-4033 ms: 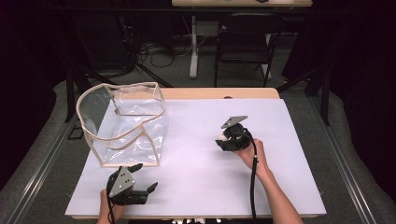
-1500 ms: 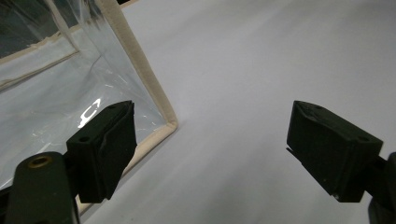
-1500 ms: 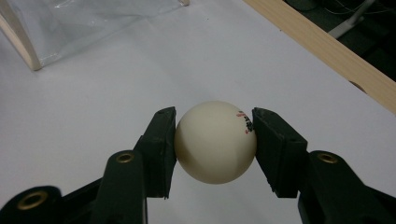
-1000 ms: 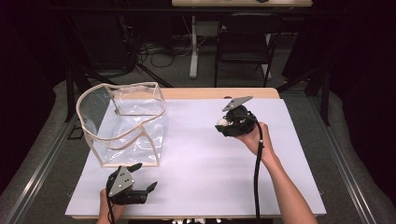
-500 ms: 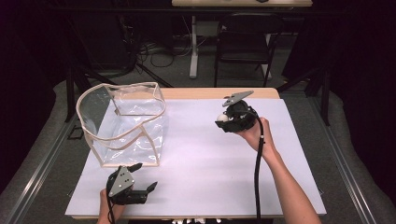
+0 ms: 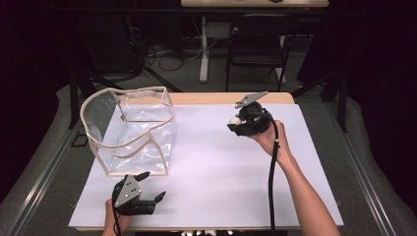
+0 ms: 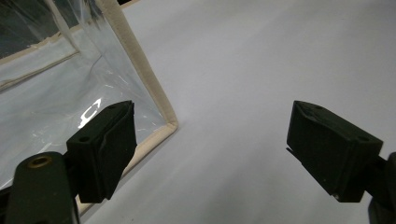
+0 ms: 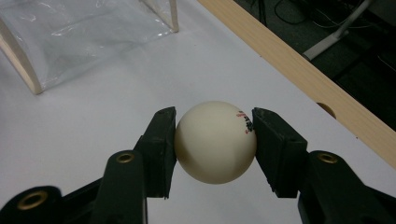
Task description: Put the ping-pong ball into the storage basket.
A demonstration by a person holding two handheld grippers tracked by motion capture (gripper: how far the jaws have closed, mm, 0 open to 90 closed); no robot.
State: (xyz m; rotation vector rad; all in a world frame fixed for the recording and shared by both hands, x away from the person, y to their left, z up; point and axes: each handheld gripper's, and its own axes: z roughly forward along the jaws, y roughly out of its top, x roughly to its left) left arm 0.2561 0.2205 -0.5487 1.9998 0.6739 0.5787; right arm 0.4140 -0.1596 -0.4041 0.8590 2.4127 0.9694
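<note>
A ping-pong ball (image 8: 215,141) is pinched between the right gripper (image 6: 235,123) jaws, presumably for the clear bag (image 6: 129,129); the left gripper (image 7: 210,154) (spread wide, empty) rests near the bag's corner.

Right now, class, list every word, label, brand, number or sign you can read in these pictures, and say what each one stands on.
White ball, clamped in the right gripper: a small red and black print near one jaw, too small and blurred to read.
Clear bag: no text to be seen.
Left gripper and white table: no text to be seen.
</note>
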